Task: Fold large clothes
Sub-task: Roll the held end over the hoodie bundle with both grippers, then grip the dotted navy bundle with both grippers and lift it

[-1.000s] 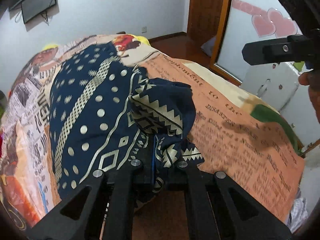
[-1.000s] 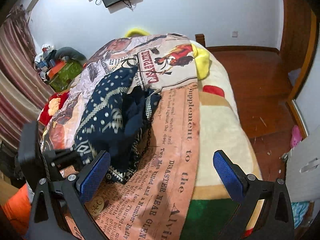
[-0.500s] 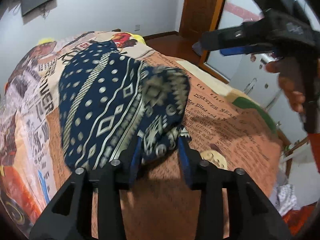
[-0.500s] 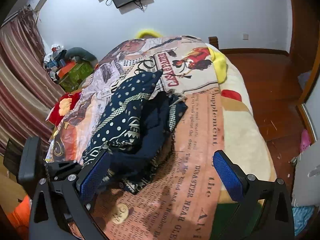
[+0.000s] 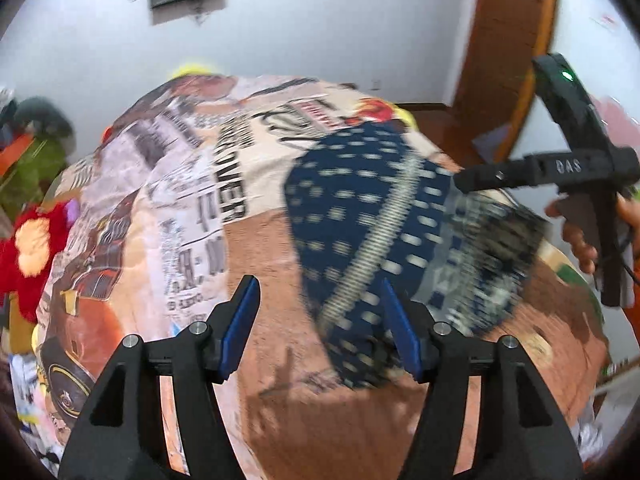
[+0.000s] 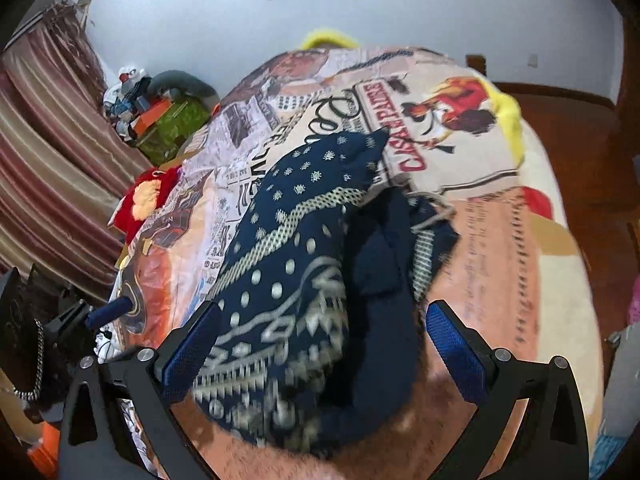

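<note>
Released a second ago from the left tongs (image 5: pixel 320 328), the navy patterned garment (image 6: pixel 312 280) now lies loose on the bed; those tongs, then pinched on its hem, are opening with nothing but printed cover between the blue pads (image 5: pixel 240 320), and the cloth sits just beyond and to the right of the right-hand pad; the right tongs (image 6: pixel 316 352) have come in over the heap, spread wide, the garment's near folds lying between the fingers but not pressed by either; motion blur smears the garment's near edge in both views, so its folds are hard to read there; in the left view only part of the right tongs shows, with a hand (image 5: pixel 580 232) cut off at the frame edge; underneath is a newspaper-print bedspread (image 6: pixel 500 248); beyond it stand a pale wall (image 6: pixel 400 8), a striped curtain (image 6: pixel 52 152) and a wooden floor (image 6: pixel 580 128).
</note>
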A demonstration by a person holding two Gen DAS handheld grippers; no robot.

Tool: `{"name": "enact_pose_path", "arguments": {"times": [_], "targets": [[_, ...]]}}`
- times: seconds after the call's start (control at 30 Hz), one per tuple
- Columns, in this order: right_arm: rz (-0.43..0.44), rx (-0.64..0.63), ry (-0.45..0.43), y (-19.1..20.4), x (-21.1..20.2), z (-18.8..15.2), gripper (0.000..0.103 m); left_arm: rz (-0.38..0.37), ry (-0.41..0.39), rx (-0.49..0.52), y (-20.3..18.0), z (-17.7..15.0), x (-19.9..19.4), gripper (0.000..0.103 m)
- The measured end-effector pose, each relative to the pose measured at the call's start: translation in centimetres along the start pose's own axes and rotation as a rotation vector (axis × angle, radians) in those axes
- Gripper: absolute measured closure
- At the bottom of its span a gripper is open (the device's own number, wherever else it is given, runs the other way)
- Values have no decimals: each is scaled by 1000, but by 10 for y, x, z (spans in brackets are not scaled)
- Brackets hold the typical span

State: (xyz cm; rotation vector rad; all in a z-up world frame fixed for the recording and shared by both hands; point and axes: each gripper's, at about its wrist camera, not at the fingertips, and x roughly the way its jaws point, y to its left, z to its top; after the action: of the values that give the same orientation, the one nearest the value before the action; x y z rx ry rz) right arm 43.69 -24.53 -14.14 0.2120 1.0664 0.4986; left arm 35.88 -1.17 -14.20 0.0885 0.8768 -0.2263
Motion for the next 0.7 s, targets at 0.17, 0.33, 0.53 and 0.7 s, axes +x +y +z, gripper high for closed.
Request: {"name": "enact_pose_path", "arguments": {"times": [0.17,0.33,0.53,0.7], "targets": [[-15,0,75,0,42,23,24,-63,53,-152,29,18,41,41],[105,37,147,0,69,27,55,-155,107,-255,35,22,74,41],[127,22,104,9,53,21,89,-161,100,-226,27,20,75,41],[128,-45,10,29,10,10,93,-169,67,-185,17,26,55,41]]}}
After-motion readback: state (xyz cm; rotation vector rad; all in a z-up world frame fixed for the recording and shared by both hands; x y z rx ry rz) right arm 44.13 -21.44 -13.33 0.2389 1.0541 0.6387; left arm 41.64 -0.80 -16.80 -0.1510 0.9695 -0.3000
